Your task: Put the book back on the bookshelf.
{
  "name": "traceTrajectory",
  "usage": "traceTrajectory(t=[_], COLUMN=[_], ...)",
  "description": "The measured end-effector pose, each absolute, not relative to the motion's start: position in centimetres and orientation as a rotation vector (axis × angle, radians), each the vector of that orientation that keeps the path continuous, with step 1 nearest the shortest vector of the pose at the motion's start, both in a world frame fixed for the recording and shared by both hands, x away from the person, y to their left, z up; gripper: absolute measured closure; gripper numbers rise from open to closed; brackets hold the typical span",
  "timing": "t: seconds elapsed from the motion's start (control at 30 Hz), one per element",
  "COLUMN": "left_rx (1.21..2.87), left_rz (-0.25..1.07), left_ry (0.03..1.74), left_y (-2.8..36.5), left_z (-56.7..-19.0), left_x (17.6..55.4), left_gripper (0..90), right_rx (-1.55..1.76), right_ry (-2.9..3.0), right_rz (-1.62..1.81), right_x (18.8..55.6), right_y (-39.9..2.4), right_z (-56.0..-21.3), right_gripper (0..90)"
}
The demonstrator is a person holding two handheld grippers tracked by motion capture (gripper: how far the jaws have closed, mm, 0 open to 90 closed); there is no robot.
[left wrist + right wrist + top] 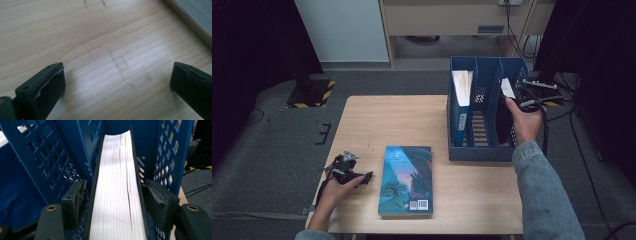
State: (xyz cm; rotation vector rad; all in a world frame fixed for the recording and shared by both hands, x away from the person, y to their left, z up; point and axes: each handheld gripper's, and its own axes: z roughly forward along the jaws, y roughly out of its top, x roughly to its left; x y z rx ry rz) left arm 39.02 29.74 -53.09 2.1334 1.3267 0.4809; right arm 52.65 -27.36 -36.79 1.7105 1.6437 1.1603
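**Letting go of the book in the file rack**

The right gripper [113, 195] sits over the rightmost slot of the blue file rack [462, 150], with a dark-covered book [117, 195] standing on edge between its jaws. In the right gripper view the jaws stand about half open: the left pad looks a little apart from the cover, the right pad close against it or just off (hard to tell which). So the grip appears to be released, and the book seems to rest in the slot on its own.

To finish well, spread the jaws until both pads are plainly free, then lift straight up along the slot, so that neither pad drags the cover or catches the rack's lattice wall.

The left gripper [117, 82] rests low over the wooden table [362, 120], jaws wide with nothing between them, just beside the second book [406, 180] lying flat (likely next). Another book [461, 95] stands in the rack's leftmost slot.
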Motion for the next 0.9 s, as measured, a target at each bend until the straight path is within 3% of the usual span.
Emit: traceTrajectory(t=[0.27,0.57,0.9], left_rx=[2.133,2.132,2.128], left_rz=[0.481,0.482,0.484], left_ry=[1.327,1.327,1.328], left_y=[29.7,29.7,29.6], left_z=[-53.1,-53.1,-53.1], left_x=[39.0,39.0,39.0], left_gripper=[0.0,0.0,0.0], right_rx=[1.725,1.665,1.606], right_ry=[1.659,1.673,1.718], right_rz=[1.189,1.157,1.14], right_x=[52.4,51.6,49.5], right_y=[-27.8,-27.8,-28.3], right_z=[-37.2,-36.8,-36.3], right_gripper=[31.8,14.2,8.6])
